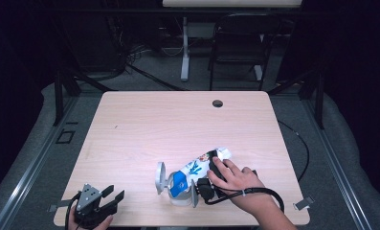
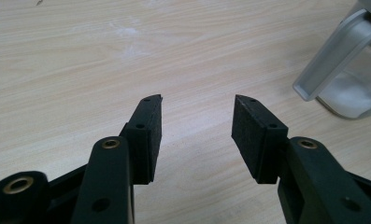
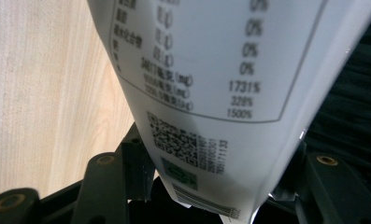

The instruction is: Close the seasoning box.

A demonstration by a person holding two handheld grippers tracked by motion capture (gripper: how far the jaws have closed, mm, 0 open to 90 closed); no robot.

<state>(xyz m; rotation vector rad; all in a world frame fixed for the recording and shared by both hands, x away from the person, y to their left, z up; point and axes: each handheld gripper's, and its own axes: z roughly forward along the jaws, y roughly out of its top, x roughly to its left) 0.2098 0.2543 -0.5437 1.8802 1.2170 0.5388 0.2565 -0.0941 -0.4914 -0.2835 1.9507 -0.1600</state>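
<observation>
A white bag (image 1: pixel 197 167) with blue print lies tilted, its lower end reaching into a clear container (image 1: pixel 179 195) with a grey flip lid (image 1: pixel 160 178) standing open. My right gripper (image 1: pixel 212 162), held under a hand, is shut on the bag's upper end. In the right gripper view the bag's printed label and QR code (image 3: pixel 206 93) sit between the jaws of the right gripper (image 3: pixel 216 156). My left gripper (image 1: pixel 116 191) rests open near the table's front left corner. Nothing lies between the jaws of the left gripper (image 2: pixel 197 105), and the container (image 2: pixel 349 79) stands off to its right.
The light wooden table (image 1: pixel 168 124) has a round cable hole (image 1: pixel 217 103) near its far edge. A folding chair (image 1: pixel 238 45) and a table leg (image 1: pixel 184 48) stand beyond it. A black cable (image 1: pixel 254 192) trails from the right gripper.
</observation>
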